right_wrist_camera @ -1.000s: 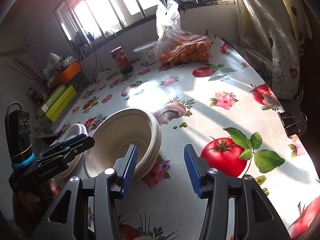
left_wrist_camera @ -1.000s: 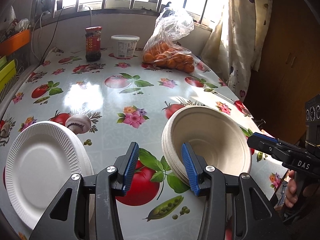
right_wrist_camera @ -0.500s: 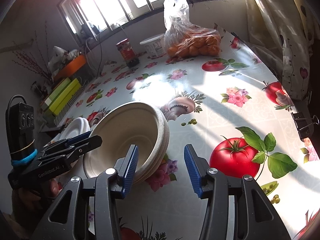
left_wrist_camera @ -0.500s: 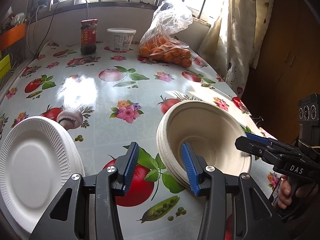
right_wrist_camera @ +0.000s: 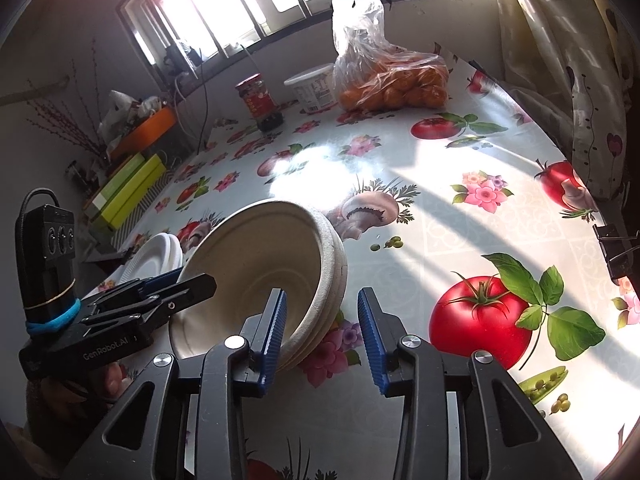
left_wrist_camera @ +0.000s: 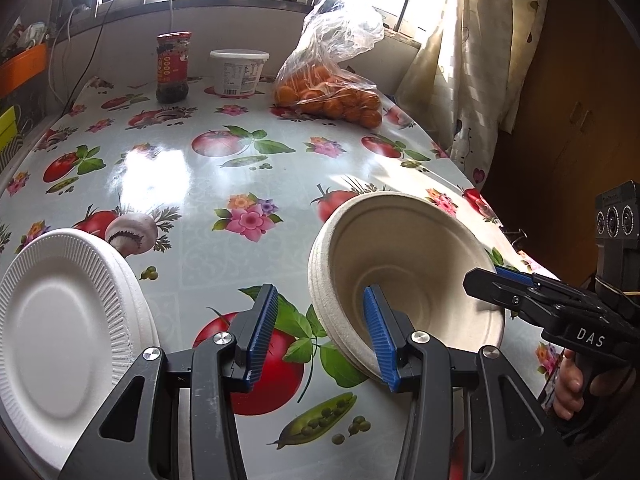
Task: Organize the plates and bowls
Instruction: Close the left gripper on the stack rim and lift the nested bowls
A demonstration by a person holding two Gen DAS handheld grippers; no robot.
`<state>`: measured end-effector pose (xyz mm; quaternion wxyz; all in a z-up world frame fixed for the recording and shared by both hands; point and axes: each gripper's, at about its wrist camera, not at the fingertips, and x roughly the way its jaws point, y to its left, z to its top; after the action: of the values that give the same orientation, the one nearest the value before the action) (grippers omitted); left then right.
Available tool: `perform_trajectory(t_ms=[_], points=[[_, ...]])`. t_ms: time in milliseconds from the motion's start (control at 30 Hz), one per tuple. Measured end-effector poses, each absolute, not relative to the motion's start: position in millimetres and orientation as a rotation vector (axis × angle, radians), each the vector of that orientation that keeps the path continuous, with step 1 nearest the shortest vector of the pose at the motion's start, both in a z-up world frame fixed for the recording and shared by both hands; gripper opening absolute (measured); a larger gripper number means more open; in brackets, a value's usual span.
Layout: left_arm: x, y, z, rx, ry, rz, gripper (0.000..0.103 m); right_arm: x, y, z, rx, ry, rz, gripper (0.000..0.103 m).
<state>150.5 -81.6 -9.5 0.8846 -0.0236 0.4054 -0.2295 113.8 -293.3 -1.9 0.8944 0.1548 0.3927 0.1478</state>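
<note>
Several beige moulded-fibre bowls nested in one stack [left_wrist_camera: 404, 264] stand tilted on the near right of the desk [left_wrist_camera: 224, 184], the mouth turned toward the near side. Each spread claw straddles the stack's rim: the left claw [left_wrist_camera: 326, 334] has one blue pad inside the bowl and one outside, and the right claw [right_wrist_camera: 322, 336] does the same on the opposite side; neither pinches yet. White ribbed foam plates [left_wrist_camera: 64, 336] lie piled at the near left, well apart from the bowls. Far off by the window sit a red-labelled jar [left_wrist_camera: 173, 67], a white plastic tub [left_wrist_camera: 239, 72] and a clear bag of oranges [left_wrist_camera: 332, 92]. Plates and bowls each look gathered already; what seems left is seating or placing the bowl stack.
</note>
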Motion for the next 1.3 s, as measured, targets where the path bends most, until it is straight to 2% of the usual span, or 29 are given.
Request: perform_trajectory(t_ms=[200, 267, 667, 1300], points=[[149.8, -84.9, -9.3, -0.040, 0.842, -0.475, 0.046, 114.2, -292.7, -1.5, 0.328, 0.811, 0.314, 0.027], [149.5, -85.3, -9.3, -0.041, 0.840, -0.478, 0.040, 114.1, -293.4, -1.8, 0.334, 0.809, 0.318, 0.027], [148.0, -89.4, -7.2, -0.024, 0.822, -0.485, 0.031, 114.4, -294.9, -1.6, 0.338, 0.807, 0.317, 0.024], [143.9, -90.6, -3.1, -0.009, 0.817, -0.470, 0.031, 111.8, -297.4, 7.6, 0.363, 0.795, 0.308, 0.021]])
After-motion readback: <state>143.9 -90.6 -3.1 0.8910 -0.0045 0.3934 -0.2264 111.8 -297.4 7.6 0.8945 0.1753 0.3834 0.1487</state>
